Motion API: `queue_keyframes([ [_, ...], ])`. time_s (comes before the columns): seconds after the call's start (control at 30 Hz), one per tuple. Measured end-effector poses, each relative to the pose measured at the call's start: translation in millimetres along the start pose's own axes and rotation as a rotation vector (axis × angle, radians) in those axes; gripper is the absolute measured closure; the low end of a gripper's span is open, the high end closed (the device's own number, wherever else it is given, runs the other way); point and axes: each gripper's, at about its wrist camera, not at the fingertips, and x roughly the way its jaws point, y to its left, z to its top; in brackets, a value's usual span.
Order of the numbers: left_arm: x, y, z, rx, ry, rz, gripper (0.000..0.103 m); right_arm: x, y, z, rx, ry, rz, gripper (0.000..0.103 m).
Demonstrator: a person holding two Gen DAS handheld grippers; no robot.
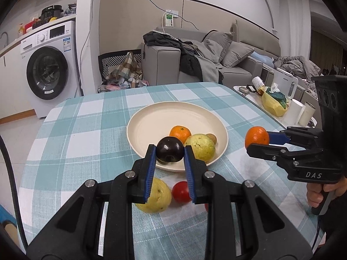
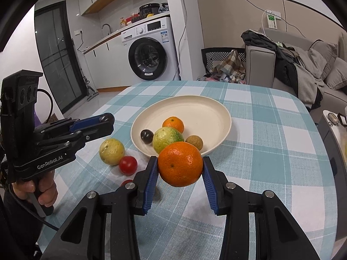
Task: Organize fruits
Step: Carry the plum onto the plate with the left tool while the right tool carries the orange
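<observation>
My left gripper is shut on a small dark purple fruit, held just above the near rim of the cream plate. An orange, a green-yellow guava and a small brown fruit lie in the plate. In the right wrist view a second dark fruit also lies in the plate. My right gripper is shut on a large orange, held in the air to the right of the plate. A yellow guava and a red tomato sit on the checked cloth.
Another red fruit shows partly behind my right gripper's finger. A low side table with a kettle, tissues and paper rolls stands past the table's right edge. A sofa and a washing machine are beyond the far edge.
</observation>
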Motion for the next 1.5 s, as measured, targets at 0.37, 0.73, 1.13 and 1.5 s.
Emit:
queue_keyframes([
  [0.37, 16, 9, 10, -0.013, -0.003, 0.015, 0.08, 6, -9, 10, 0.009, -0.005, -0.008, 0.061],
  [0.73, 33, 13, 18, -0.018, 0.009, 0.03, 0.08, 16, -17, 21, 0.019, -0.007, -0.005, 0.061],
  [1.13, 52, 14, 24, -0.016, 0.027, 0.032, 0.08, 25, -25, 30, 0.03, -0.002, -0.01, 0.061],
  [1.5, 75, 14, 27, -0.003, 0.051, 0.045, 0.08, 35, -36, 35, 0.045, 0.019, -0.006, 0.061],
])
